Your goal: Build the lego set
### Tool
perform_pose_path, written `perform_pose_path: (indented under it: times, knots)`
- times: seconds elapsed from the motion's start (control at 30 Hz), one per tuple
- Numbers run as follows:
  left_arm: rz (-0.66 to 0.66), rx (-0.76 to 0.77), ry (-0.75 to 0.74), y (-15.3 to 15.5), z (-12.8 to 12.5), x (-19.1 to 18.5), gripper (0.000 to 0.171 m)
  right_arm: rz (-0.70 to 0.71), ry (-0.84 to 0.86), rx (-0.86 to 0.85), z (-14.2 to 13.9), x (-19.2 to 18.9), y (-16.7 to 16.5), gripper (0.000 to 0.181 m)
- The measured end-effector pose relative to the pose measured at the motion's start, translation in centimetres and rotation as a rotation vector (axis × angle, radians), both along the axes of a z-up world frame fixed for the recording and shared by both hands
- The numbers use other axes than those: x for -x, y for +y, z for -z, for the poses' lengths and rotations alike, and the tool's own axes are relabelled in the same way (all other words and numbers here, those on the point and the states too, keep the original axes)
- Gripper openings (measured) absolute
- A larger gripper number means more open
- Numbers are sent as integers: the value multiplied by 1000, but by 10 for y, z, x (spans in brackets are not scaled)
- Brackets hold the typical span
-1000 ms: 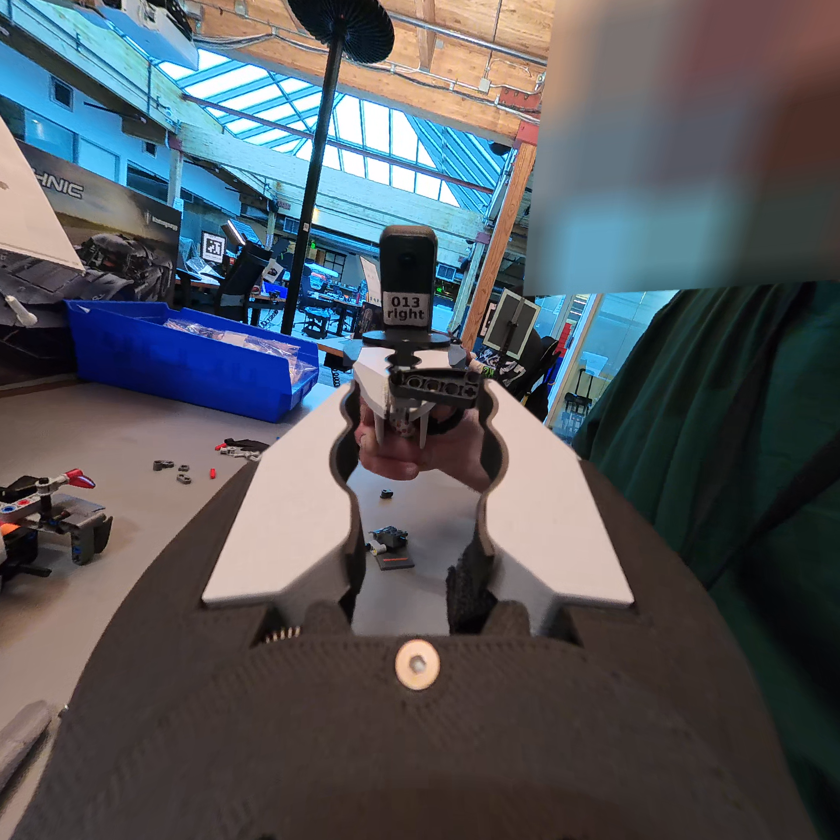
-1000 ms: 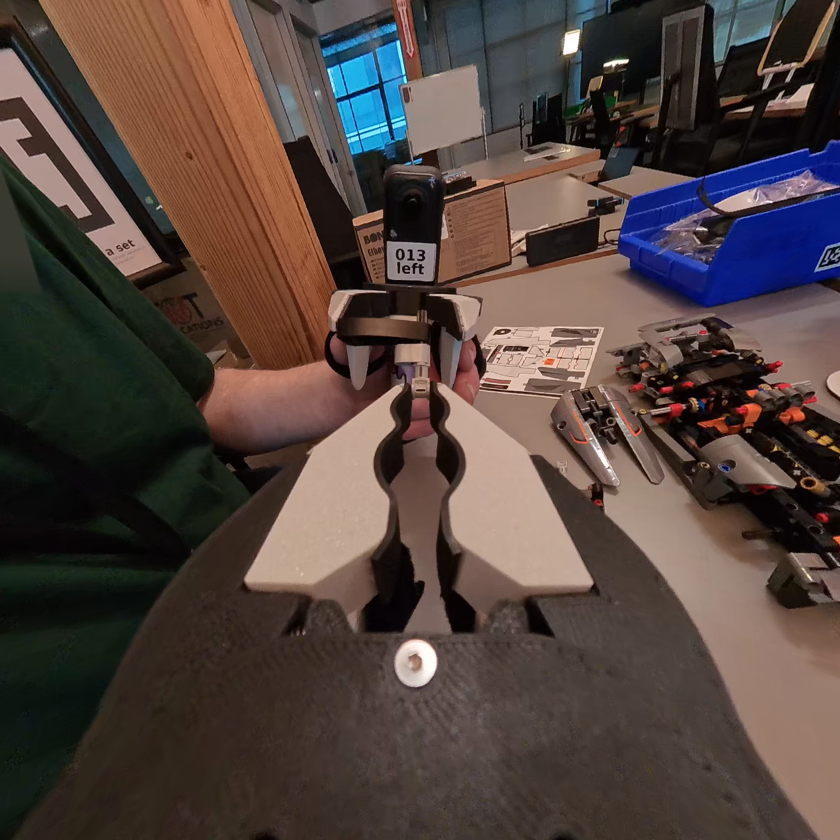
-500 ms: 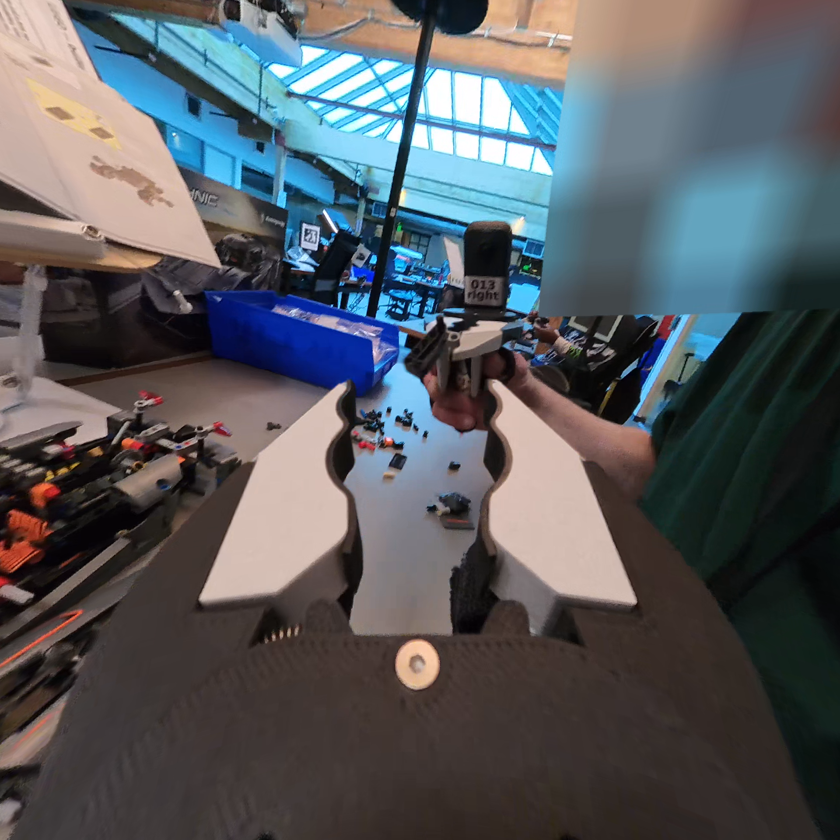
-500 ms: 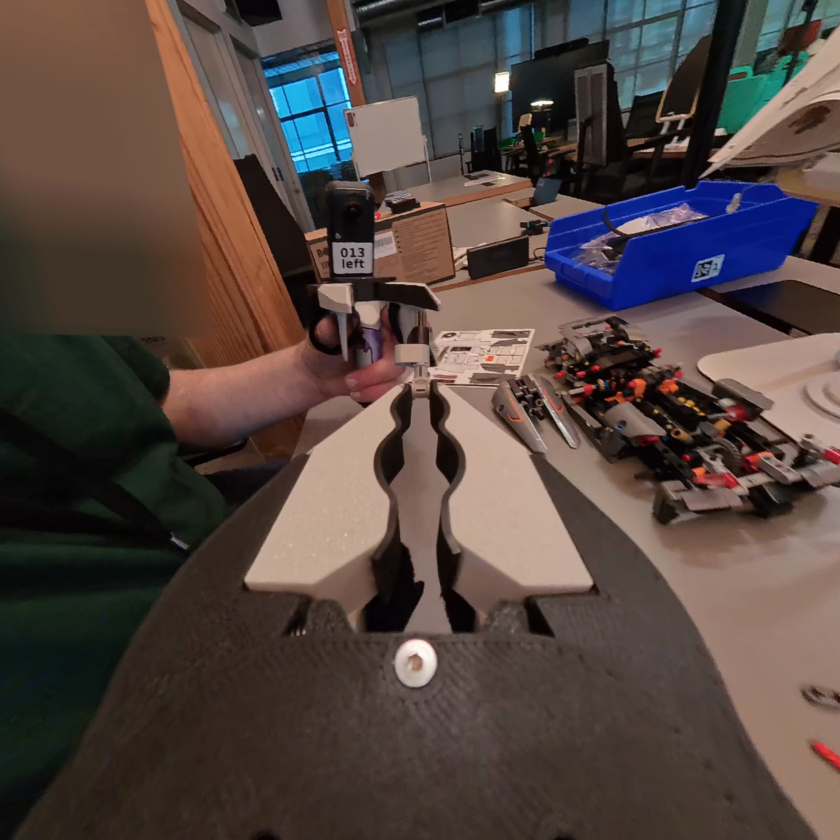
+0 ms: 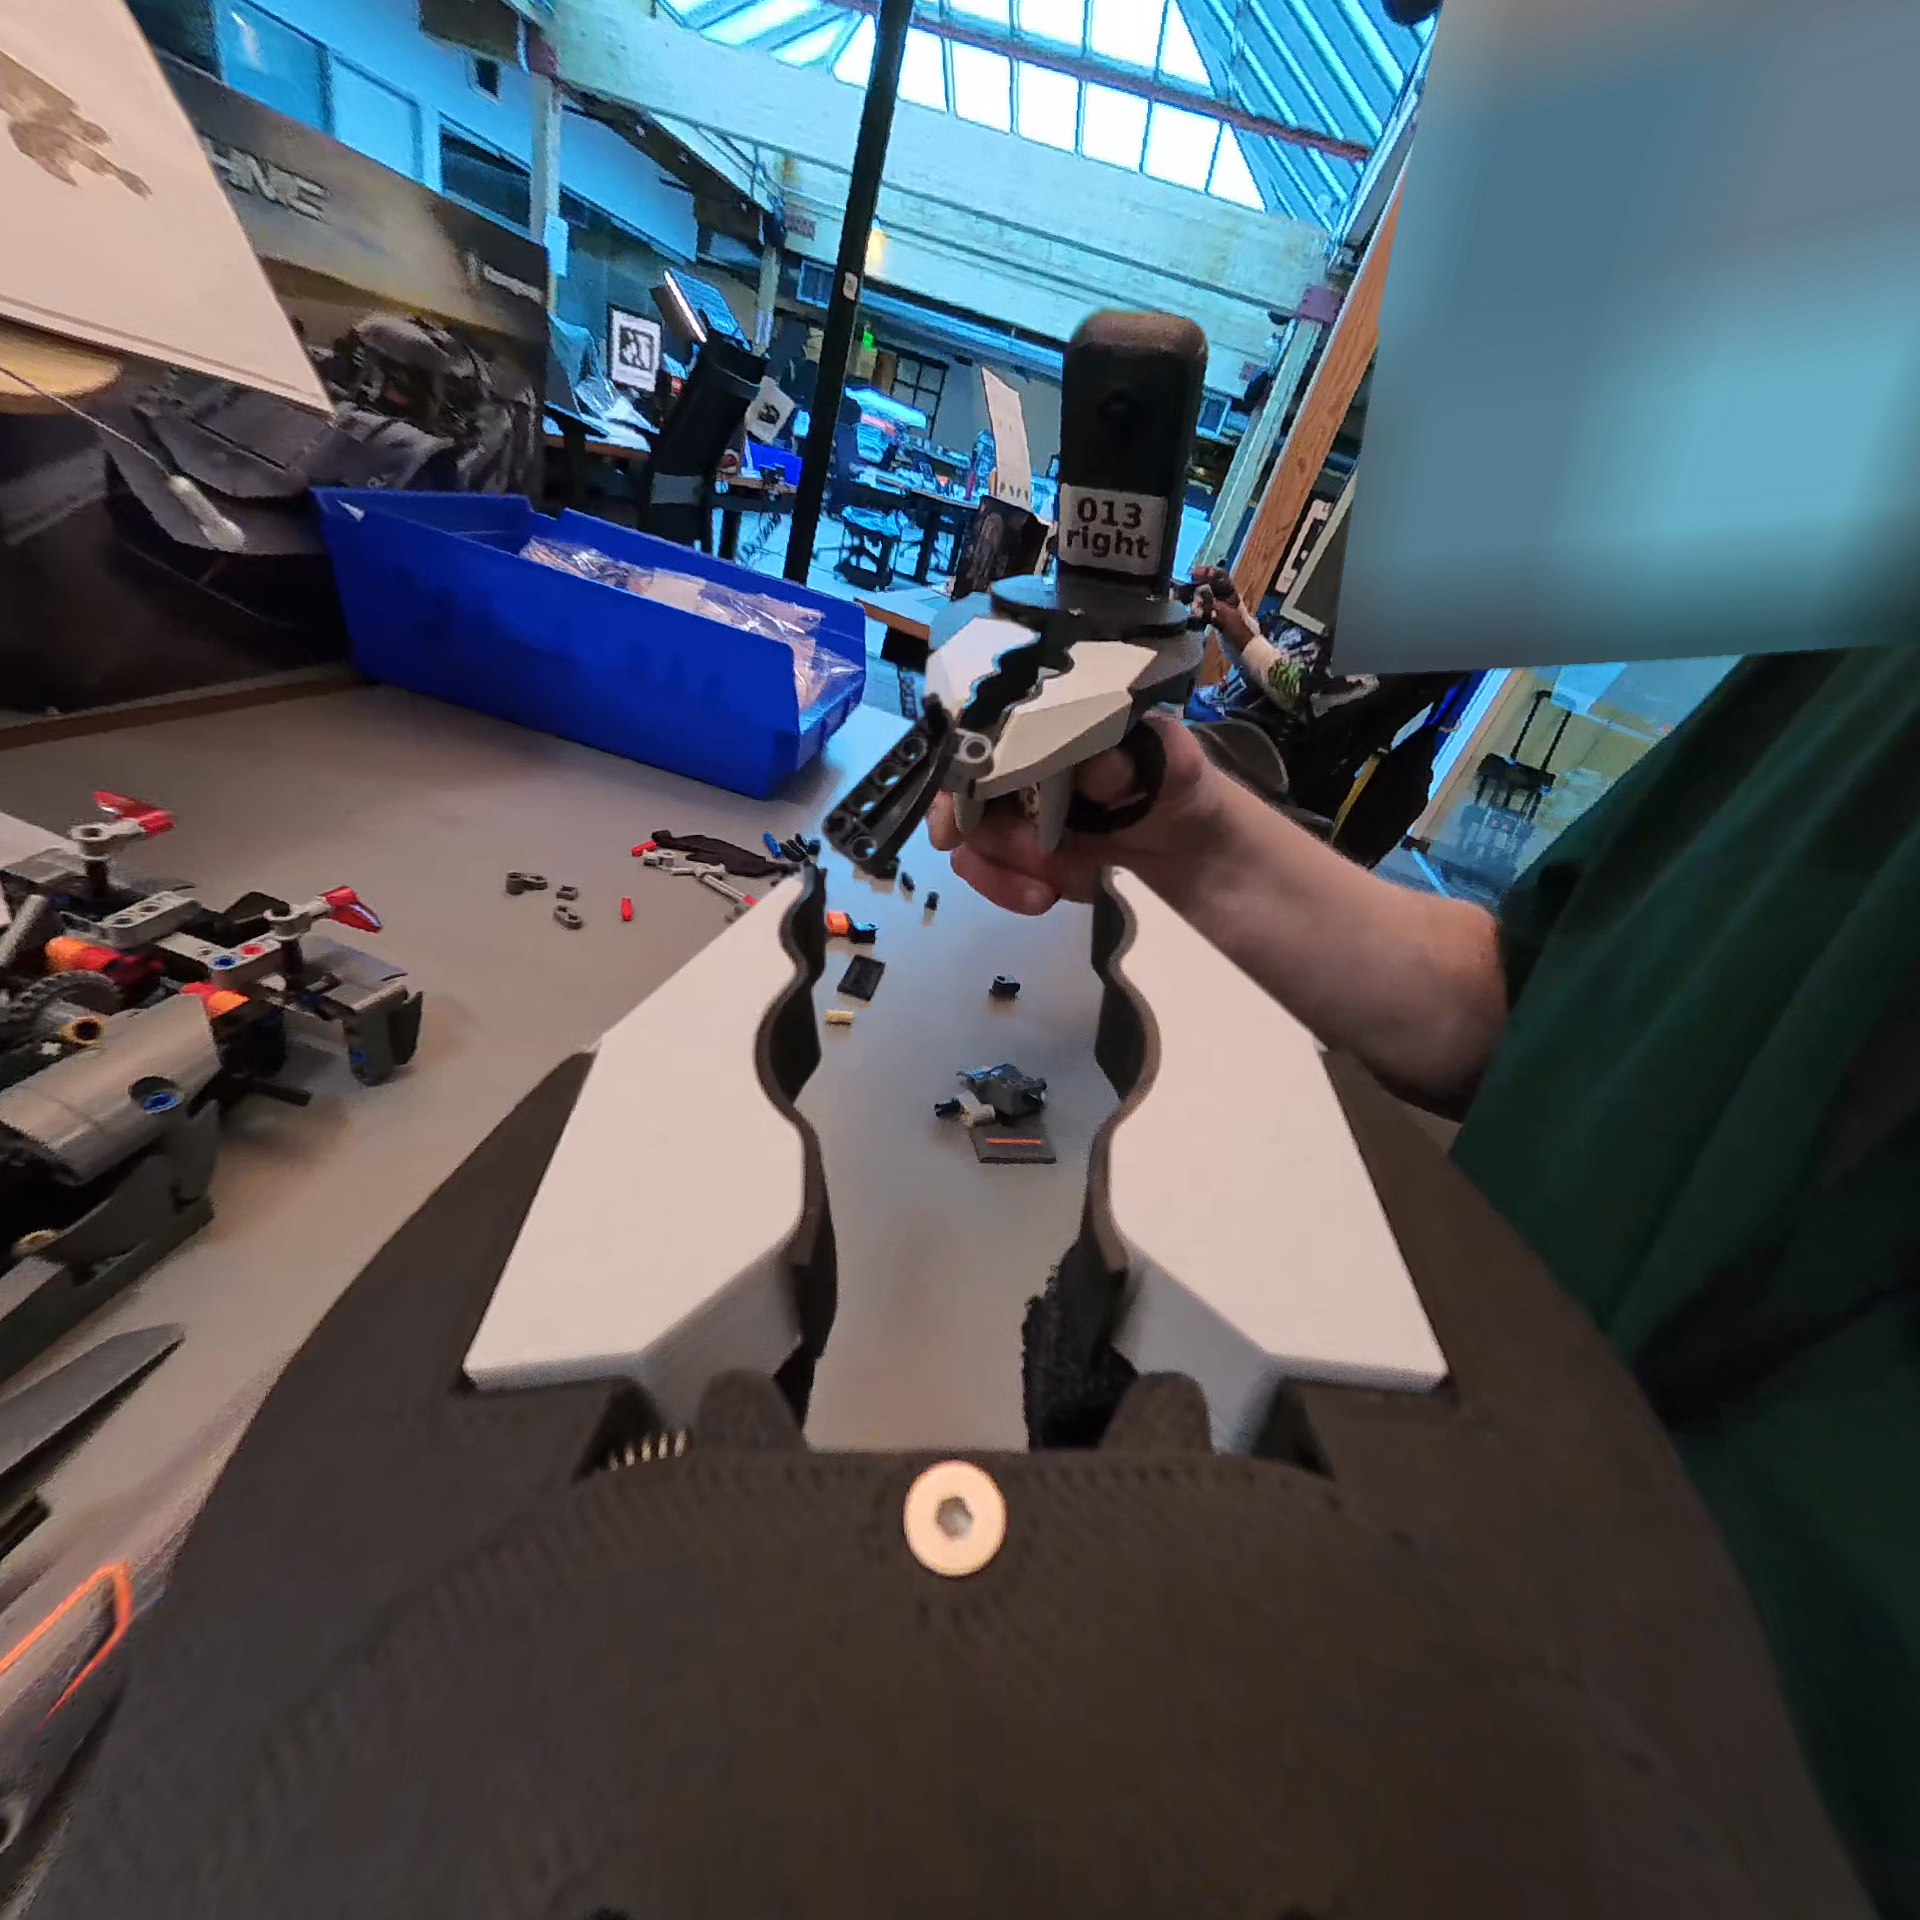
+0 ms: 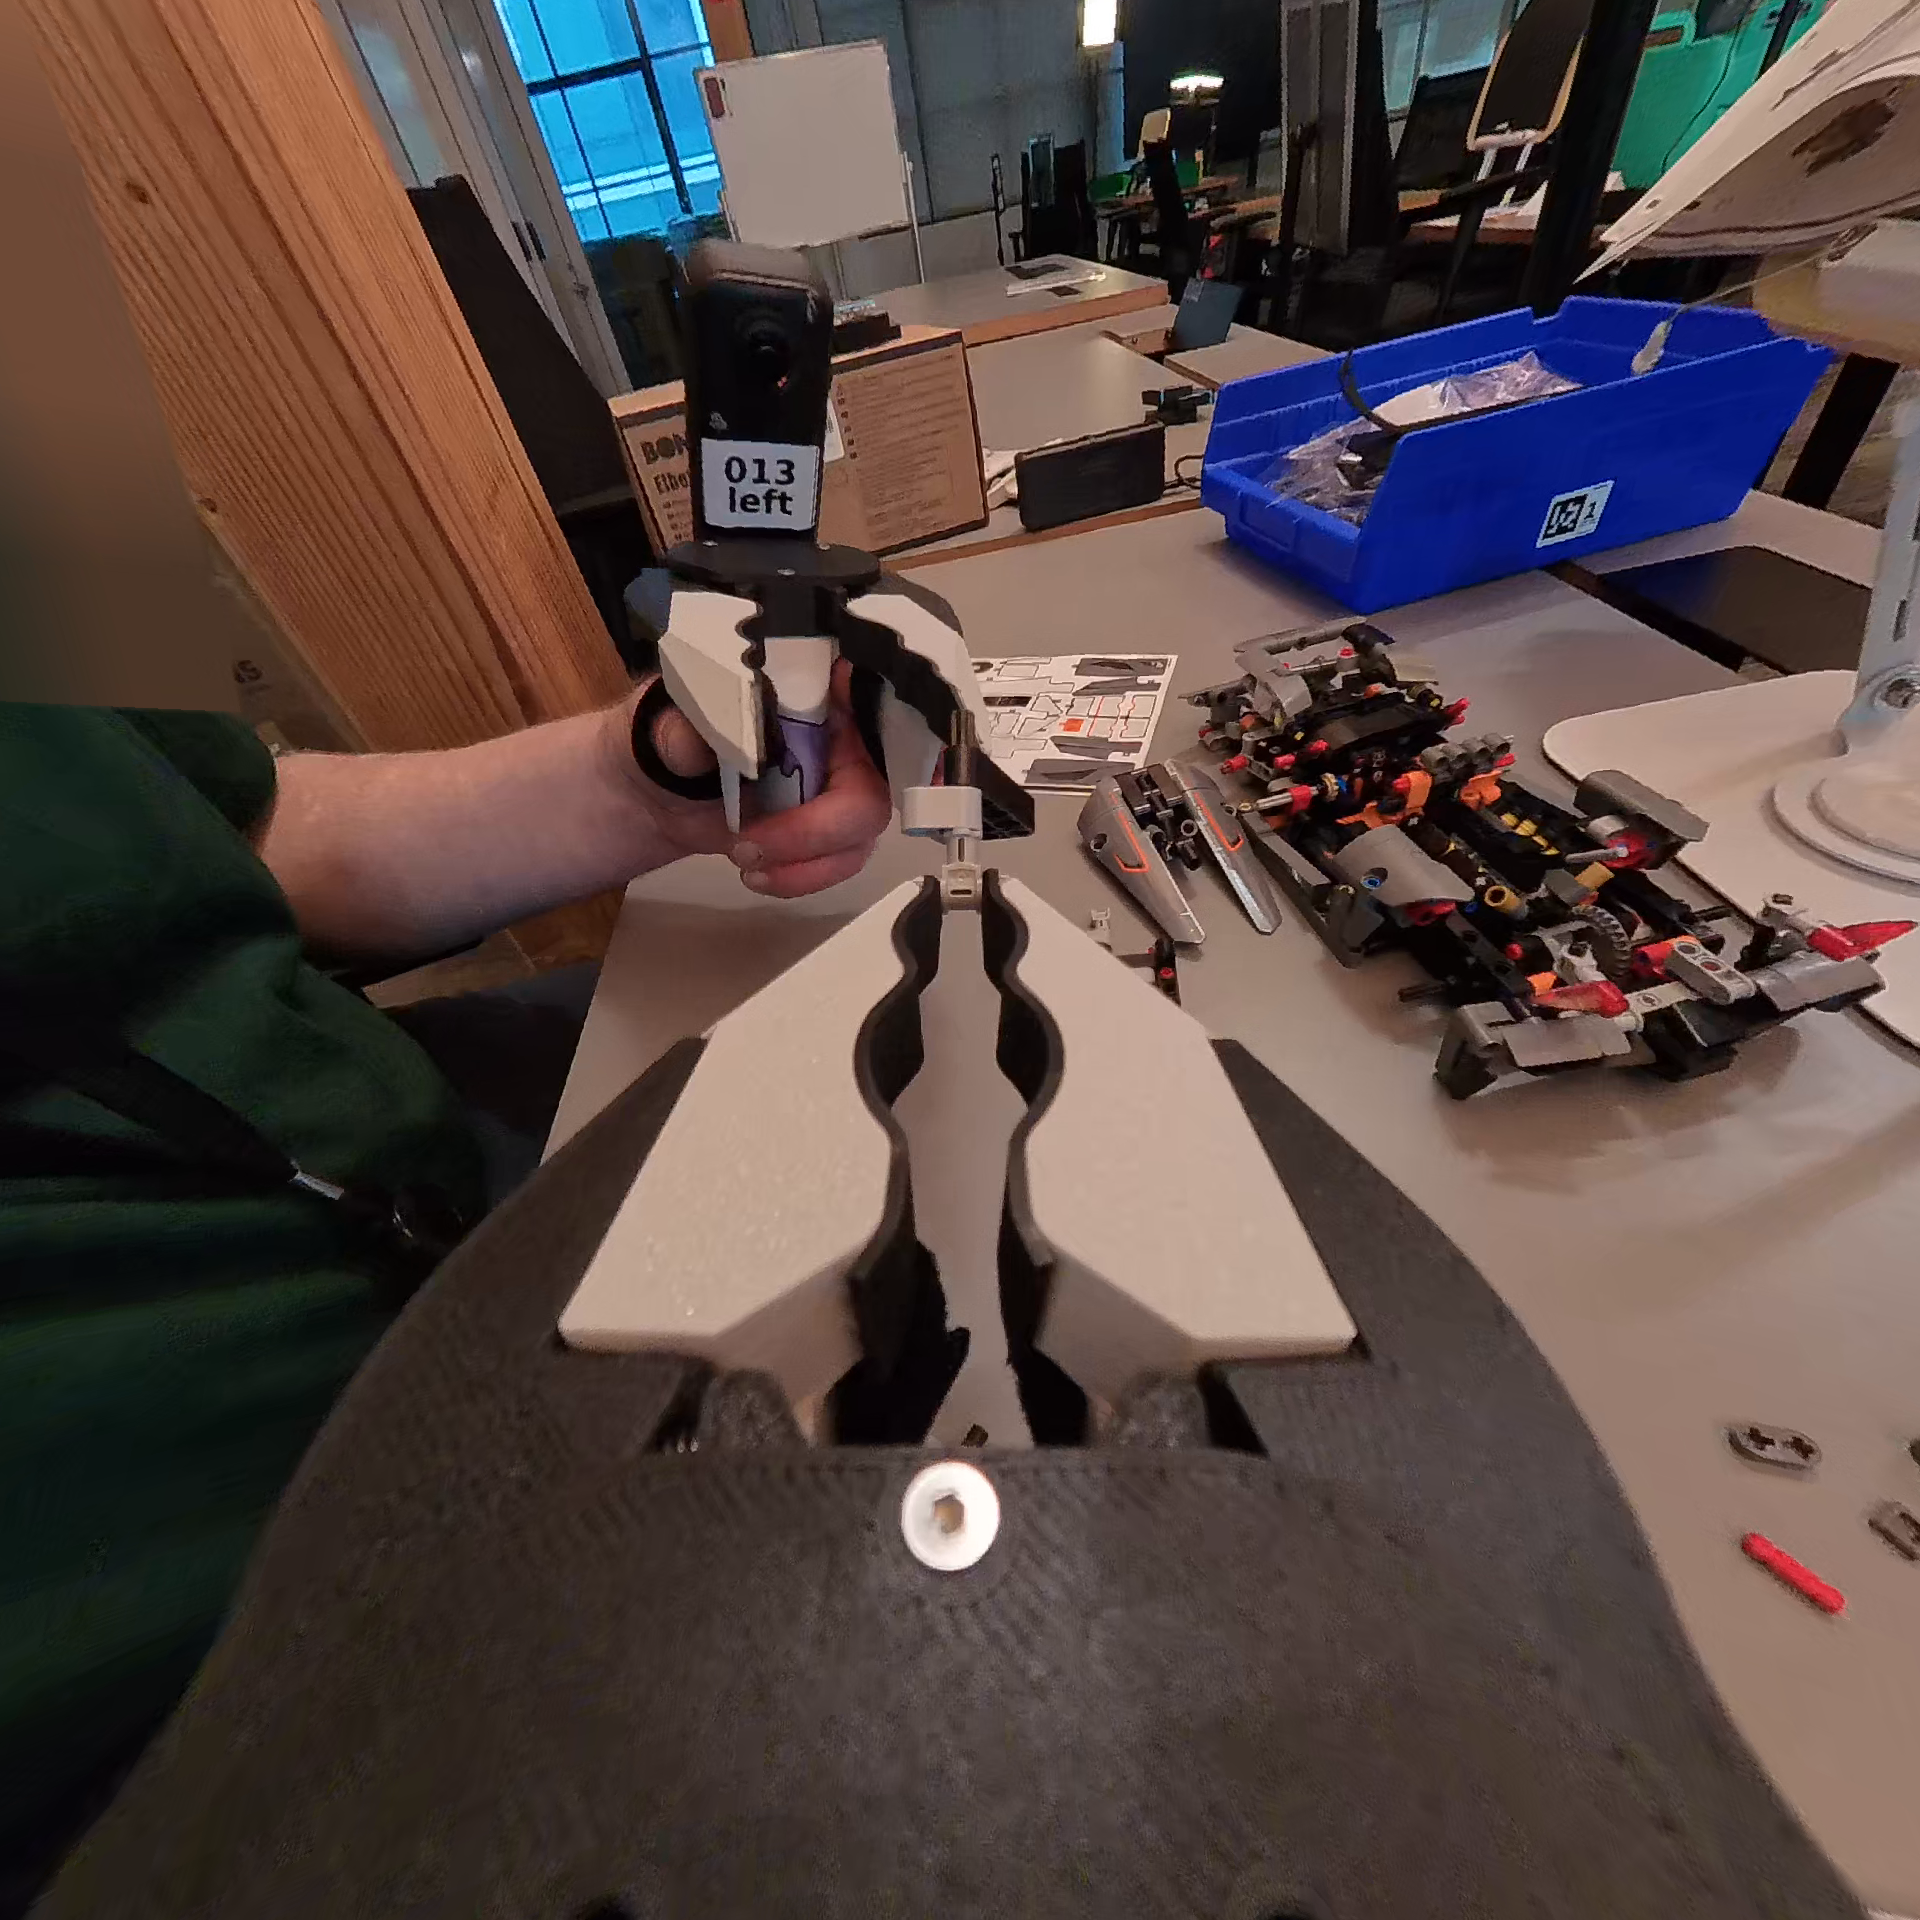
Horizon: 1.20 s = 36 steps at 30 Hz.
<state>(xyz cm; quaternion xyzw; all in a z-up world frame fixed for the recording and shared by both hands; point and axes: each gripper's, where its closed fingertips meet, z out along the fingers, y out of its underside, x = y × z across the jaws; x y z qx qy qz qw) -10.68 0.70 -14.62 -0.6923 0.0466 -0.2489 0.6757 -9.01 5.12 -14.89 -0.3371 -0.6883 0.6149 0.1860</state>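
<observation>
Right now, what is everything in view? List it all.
Lego car: one, part-built, grey, black and orange, on the table.
Bin: one, blue, at the back of the table, holding clear bags.
Sticker sheet: one, white, flat beside the car.
Pointed panels: two, grey with orange lines, between sheet and car.
Loose pieces: many, black, grey and red, scattered.
Cardboard box: one, brown, beyond the sheet.
Booklet: one, white, raised.
Beam: one, black with grey connector, held.
Left claw: open, empty.
Right claw: shut on the beam.
Right hand, left hand: gripping the handles.
</observation>
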Motion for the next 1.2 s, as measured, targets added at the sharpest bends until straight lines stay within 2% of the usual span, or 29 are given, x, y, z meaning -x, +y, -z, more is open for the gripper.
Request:
perform_pose_path:
  times: [0.17, 0.3, 0.63, 1.03, 1.2]
  knots:
    - [-20, 58, 51, 4, 11, -1, 50, -9, -27, -63, 13, 0, -4, 5]
    - [-17, 80, 54, 0, 16, -5, 50, -70, -56, -81, 23, -5, -15, 6]
    - [7, 192, -19, 1, 49, -27, 49, -112, -163, -138, 60, -3, -33, 5]
    - [-23, 319, -52, 4, 72, -24, 49, -70, -205, -205, 81, 5, -29, 5]
    - [-50, 413, -31, 5, 90, -22, 48, -43, -237, -279, 95, 8, -25, 5]
